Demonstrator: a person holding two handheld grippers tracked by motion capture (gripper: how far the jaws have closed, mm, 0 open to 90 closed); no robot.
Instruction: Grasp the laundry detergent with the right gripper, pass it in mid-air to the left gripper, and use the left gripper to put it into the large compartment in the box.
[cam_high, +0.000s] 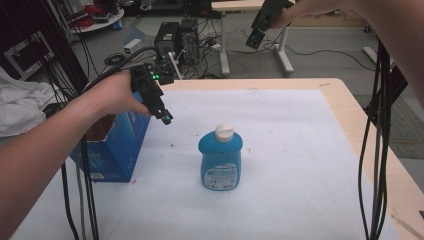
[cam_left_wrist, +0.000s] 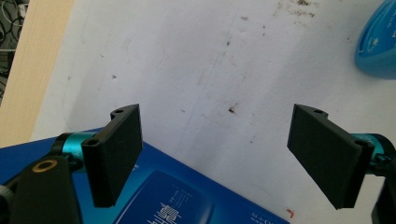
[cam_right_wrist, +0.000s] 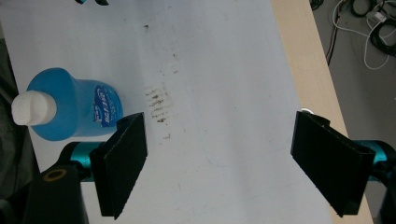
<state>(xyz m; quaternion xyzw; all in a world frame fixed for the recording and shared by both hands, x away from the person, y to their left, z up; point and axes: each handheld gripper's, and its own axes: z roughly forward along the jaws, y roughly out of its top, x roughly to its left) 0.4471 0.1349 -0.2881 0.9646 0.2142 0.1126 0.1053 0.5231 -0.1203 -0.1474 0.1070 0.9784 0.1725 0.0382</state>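
bottle (cam_high: 220, 161): blue, white cap, upright, labelled | left gripper (cam_high: 165, 117): wide apart, empty | right gripper (cam_high: 254, 41): wide apart, empty

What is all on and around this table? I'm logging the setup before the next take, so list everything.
Blue plastic bottle with white cap: one, upright, mid-table.
Blue cardboard box: one, open, at the table's left edge.
White sheet: one, stained, covering the wooden table.
White cloth: one, far left, off the table.
Black computer towers: two, on the floor behind.
Left hand-held gripper: black, jaws open, above the box.
Right hand-held gripper: black, jaws open, raised high.
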